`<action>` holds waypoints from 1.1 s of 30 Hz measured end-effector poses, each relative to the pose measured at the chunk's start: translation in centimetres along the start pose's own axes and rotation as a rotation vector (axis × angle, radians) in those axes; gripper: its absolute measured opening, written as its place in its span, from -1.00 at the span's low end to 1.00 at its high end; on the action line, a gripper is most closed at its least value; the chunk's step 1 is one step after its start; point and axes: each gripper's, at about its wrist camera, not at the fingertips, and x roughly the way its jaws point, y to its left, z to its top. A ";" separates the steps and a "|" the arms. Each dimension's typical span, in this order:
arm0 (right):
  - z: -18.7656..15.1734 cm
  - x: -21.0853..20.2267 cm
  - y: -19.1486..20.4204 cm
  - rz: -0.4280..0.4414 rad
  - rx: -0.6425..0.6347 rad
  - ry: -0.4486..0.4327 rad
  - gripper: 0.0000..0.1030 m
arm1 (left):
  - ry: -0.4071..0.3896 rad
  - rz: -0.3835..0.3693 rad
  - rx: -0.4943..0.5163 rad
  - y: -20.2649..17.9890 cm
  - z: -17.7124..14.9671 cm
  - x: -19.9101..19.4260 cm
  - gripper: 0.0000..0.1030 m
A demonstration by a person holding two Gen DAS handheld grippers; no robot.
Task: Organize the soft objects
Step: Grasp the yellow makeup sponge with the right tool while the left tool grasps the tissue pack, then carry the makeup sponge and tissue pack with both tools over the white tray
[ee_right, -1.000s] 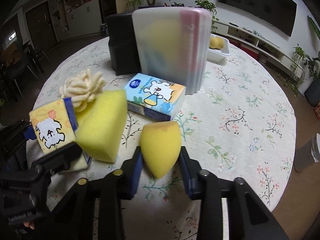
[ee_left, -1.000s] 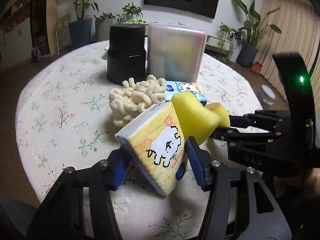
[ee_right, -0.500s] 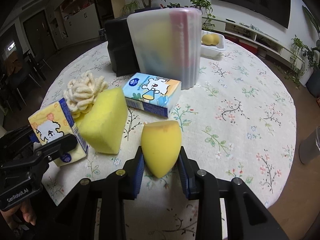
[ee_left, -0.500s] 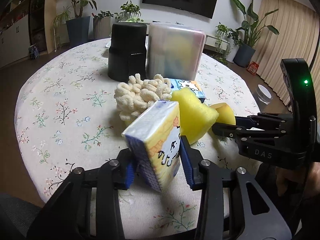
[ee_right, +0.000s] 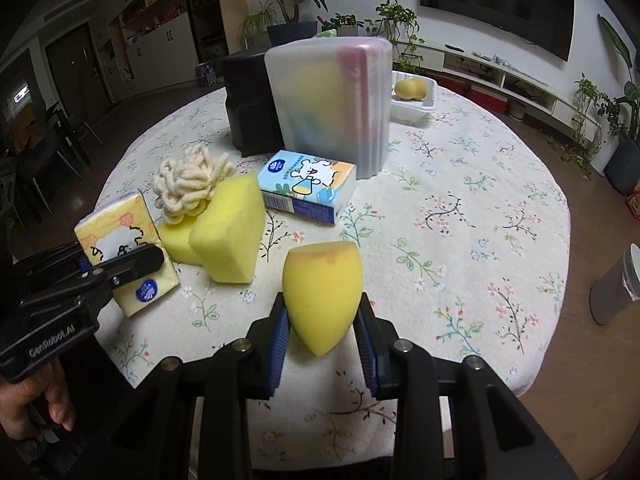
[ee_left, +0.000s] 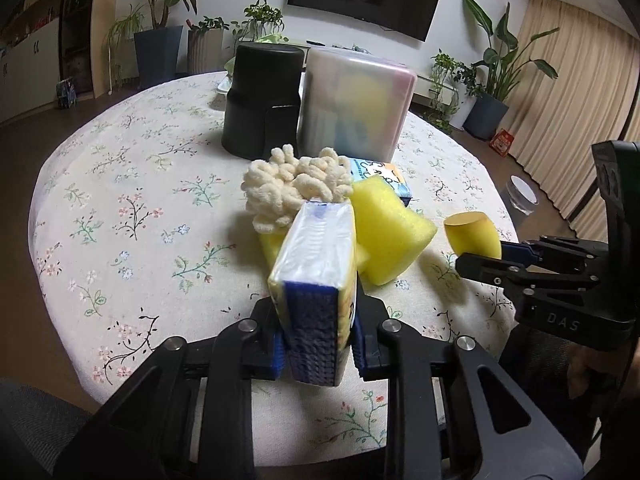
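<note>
Left wrist view has the left tool [ee_left: 320, 344] clamped on a yellow tissue pack [ee_left: 316, 280], which sits upright on its narrow edge between the blue pads, lifted a bit off the floral desk [ee_left: 120, 200]. Right wrist view shows the right tool [ee_right: 323, 334] pinching a yellow egg-shaped sponge [ee_right: 323, 284], pointy end down toward the camera, flat end up, so both tools are closed on something. Just past the tissue pack there's a big yellow sponge block [ee_right: 230, 232] leaning on a smaller yellow sponge [ee_right: 178, 242], with a cream chenille scrubber [ee_right: 190, 184] resting on top of that one. Behind those lies a blue tissue pack [ee_right: 310, 188] flat on the desk, then a frosted plastic box [ee_right: 332, 104] beside a black container [ee_right: 246, 100]. Further back there's a white tray [ee_right: 416, 108] with something yellow in it.
</note>
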 end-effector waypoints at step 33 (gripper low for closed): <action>12.7 -5.5 -16.5 -0.273 0.031 -0.069 -0.35 | -0.122 0.179 0.123 12.6 22.7 -2.1 -0.57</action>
